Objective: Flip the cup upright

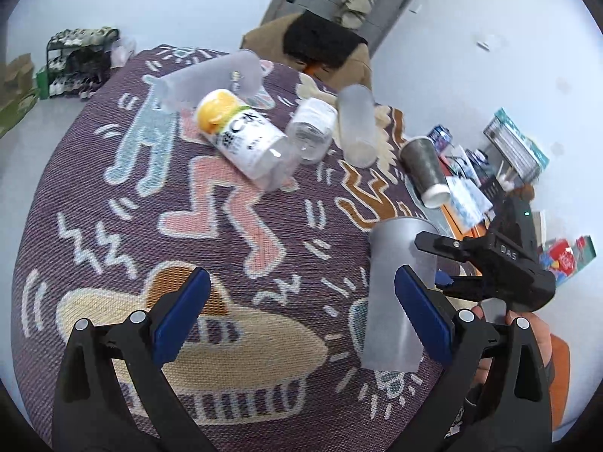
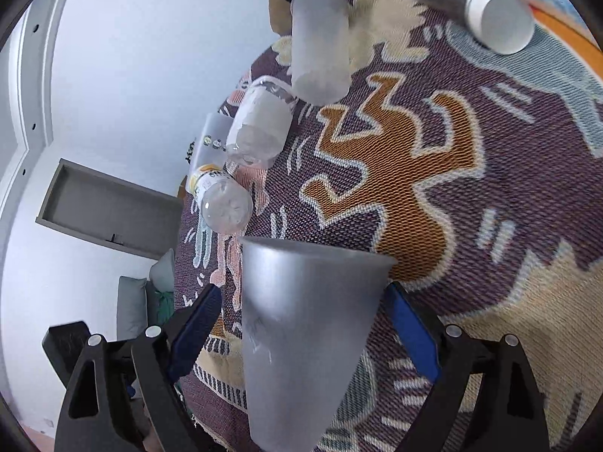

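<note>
A frosted translucent plastic cup (image 2: pixel 301 331) stands on the patterned rug between the blue pads of my right gripper (image 2: pixel 301 324). The jaws are wide apart and do not press the cup. In the left wrist view the same cup (image 1: pixel 395 293) stands at the right, with the right gripper (image 1: pixel 433 260) around it. My left gripper (image 1: pixel 301 316) is open and empty over the rug, just left of the cup.
On the rug (image 1: pixel 113 226) lie two more frosted cups (image 1: pixel 211 79) (image 1: pixel 356 124), a yellow-capped bottle (image 1: pixel 241 135), a clear bottle (image 1: pixel 312 128) and a grey paper cup (image 1: pixel 424 169). Boxes and packets (image 1: pixel 508 158) sit at the right.
</note>
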Available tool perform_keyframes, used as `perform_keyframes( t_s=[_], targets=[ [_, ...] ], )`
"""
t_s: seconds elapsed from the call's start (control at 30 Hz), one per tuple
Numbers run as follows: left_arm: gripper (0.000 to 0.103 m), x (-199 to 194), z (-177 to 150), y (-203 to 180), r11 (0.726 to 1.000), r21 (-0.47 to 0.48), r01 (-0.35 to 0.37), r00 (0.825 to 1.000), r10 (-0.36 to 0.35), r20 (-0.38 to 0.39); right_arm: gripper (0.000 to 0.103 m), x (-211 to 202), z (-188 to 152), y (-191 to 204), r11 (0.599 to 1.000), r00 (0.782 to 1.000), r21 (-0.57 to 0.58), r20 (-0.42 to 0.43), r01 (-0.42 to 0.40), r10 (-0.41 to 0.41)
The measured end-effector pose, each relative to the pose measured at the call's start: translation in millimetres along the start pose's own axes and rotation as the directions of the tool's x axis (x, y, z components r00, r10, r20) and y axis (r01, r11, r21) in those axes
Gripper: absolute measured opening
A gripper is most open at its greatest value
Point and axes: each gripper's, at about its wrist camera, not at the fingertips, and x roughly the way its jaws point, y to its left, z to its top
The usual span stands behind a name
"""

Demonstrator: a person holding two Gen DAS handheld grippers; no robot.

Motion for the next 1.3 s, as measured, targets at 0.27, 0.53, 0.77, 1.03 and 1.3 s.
perform_keyframes(
  t_s=[0.27, 0.53, 0.77, 1.03, 1.3],
  targets=[
    [0.097, -13, -5, 16, 0.999, -0.042, 0.001, 1.000, 0.000, 0.025, 0.076, 21, 9, -2, 0.999, 0.999, -0.003, -0.022, 0.032, -0.032],
    [0.097, -22, -6, 15, 0.999, -0.033, 0.010, 0.999, -0.009, 0.053, 0.075, -22, -13, 47, 0.968, 0.987, -0.238, 0.156, 0.077, -0.040],
    [0.097, -33, -9, 11, 1.000, -0.023, 0.009, 0.996, -0.007, 0.088, 0.075, -48, -48, 95, 0.829, 0.906, -0.464, 0.408, 0.313, -0.114],
    [0.097, -42, -11, 16, 0.999, -0.036, 0.001, 0.994, 0.004, 0.113, 0.075, -46, -66, 108, 0.745, 0.843, -0.544, 0.536, 0.385, -0.044],
    [0.097, -40, -13, 19, 0.999, -0.032, -0.012, 0.993, 0.016, 0.117, 0.075, -32, -84, 114, 0.675, 0.803, -0.603, 0.595, 0.425, 0.026]
  ],
)
